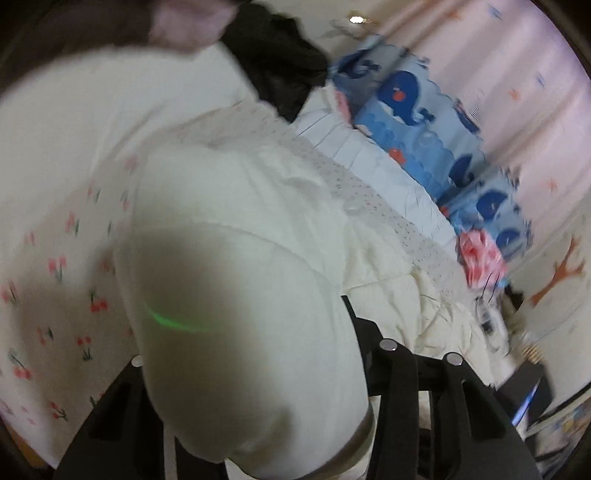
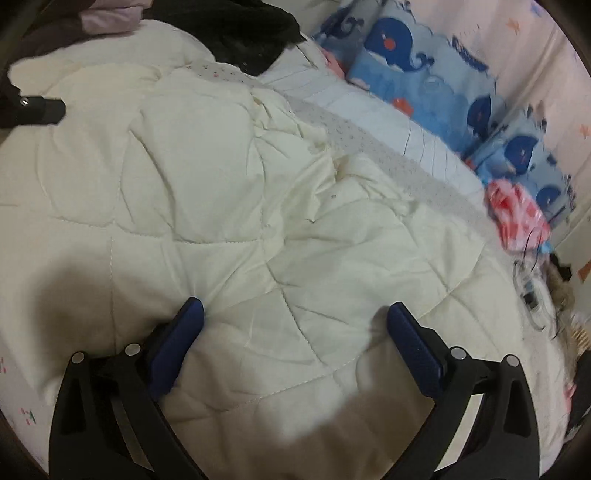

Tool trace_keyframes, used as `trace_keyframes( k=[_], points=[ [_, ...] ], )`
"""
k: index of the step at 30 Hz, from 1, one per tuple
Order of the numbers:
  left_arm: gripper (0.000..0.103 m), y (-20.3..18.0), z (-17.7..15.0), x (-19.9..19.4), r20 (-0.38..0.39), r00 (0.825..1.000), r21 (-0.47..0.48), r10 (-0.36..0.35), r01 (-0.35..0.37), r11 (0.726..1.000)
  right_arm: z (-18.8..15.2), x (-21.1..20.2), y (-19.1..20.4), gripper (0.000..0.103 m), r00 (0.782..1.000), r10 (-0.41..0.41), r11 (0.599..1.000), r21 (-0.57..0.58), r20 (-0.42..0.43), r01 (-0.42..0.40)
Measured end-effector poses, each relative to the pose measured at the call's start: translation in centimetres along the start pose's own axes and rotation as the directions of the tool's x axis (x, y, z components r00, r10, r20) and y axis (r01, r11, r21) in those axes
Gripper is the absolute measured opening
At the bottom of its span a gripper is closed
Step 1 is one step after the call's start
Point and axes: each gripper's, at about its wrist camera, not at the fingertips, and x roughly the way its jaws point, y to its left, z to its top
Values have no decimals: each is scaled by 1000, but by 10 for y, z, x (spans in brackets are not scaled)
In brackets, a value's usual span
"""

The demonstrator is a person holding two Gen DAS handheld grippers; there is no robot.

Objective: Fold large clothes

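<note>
The left gripper [image 1: 255,387] is clamped on a thick bunch of the cream quilted comforter [image 2: 229,177]; the fabric bulges up between its black arms and hides the pads. The right gripper [image 2: 295,321] stands wide apart, its blue ribbed pads [image 2: 410,339] resting on or just above the quilt with nothing pinched between them.

The comforter lies spread and rumpled over the bed, covering most of it. Folding looks barely begun: one gathered edge is lifted on the left side, the rest is flat but creased, with no clean fold line visible. Judging from this, nearly all the folding remains.

The comforter is puffy, matte, stitched in diamond-like panels, with a dotted grey-white trim band [image 2: 373,155] along its far edge. Beneath it, near the left gripper, shows a white sheet with small red cherry prints [image 1: 62,288]. Beyond the trim sit blue whale-print cushions [image 2: 413,62]; a dark garment [image 2: 243,33] is heaped past the comforter's far corner.
</note>
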Motion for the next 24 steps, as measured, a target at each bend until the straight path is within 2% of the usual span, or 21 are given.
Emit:
trace_keyframes(
  k=[3,4,5,6,7,8,9,10,11,12,13,14,15,16,17,18,20,21,22,23,24],
  points=[
    [42,-45,10,-14,37,999,138,28,-33,990,-1,1,-9,96,999,35,999,27,-8,-35],
    [42,-67,11,-18,52,998,203,35,-45,978,1,3,-9,96,998,57,998,39,-12,-57],
    [42,-85,10,-20,62,997,254,39,-53,966,0,3,-19,96,992,122,990,74,-21,-120],
    [42,-112,9,-23,77,996,329,45,-68,942,2,4,-34,96,976,216,970,123,-28,-211],
    [42,-129,8,-24,85,995,375,50,-79,923,-1,2,-61,96,932,362,913,210,-12,-351],
    [42,-149,6,-24,94,994,432,57,-92,897,-6,-1,-84,96,887,461,846,289,27,-448],
    [42,-171,1,-23,96,993,493,62,-102,864,-14,-6,-111,96,828,552,749,381,95,-543],
    [42,-200,-9,-17,97,993,575,72,-115,810,-26,-12,-141,96,763,620,628,467,184,-623],
    [42,-215,-16,-14,99,992,617,73,-119,778,-43,-18,-177,96,709,643,503,539,288,-675],
    [42,-233,-26,-9,98,993,663,71,-119,739,-63,-25,-215,96,681,626,412,580,380,-702],
    [42,-256,-44,0,89,994,717,64,-109,689,-80,-31,-245,96,677,592,367,602,436,-709],
    [42,-275,-63,9,80,995,760,56,-97,643,-92,-33,-265,96,677,571,342,616,463,-710],
    [42,-286,-74,14,70,996,781,50,-85,619,-108,-35,-291,96,671,554,302,633,492,-713],
    [42,-304,-96,25,39,999,816,33,-51,576,-125,-32,-319,96,651,550,248,642,523,-725],
    [42,-316,-114,34,10,1000,839,22,-20,544,-134,-31,-333,96,639,549,219,645,539,-732],
    [42,-326,-133,44,-26,1000,861,17,14,508,-149,-28,-354,96,637,540,189,658,551,-729],
    [42,-343,-179,68,-104,994,906,25,84,414,-159,-22,-377,96,639,535,175,668,552,-724],
    [42,-348,-198,74,-97,995,928,28,80,363,-162,-20,-384,96,638,542,174,669,547,-722],
    [42,-350,-209,77,-83,996,940,32,67,333,-161,-16,-387,96,629,558,169,667,542,-725],
    [42,-349,-217,79,-71,997,947,36,56,315,-158,-12,-388,96,624,578,176,666,527,-725],
    [42,-348,-221,79,-59,998,952,38,45,303,-148,-6,-389,96,639,590,212,669,493,-712]
  ],
)
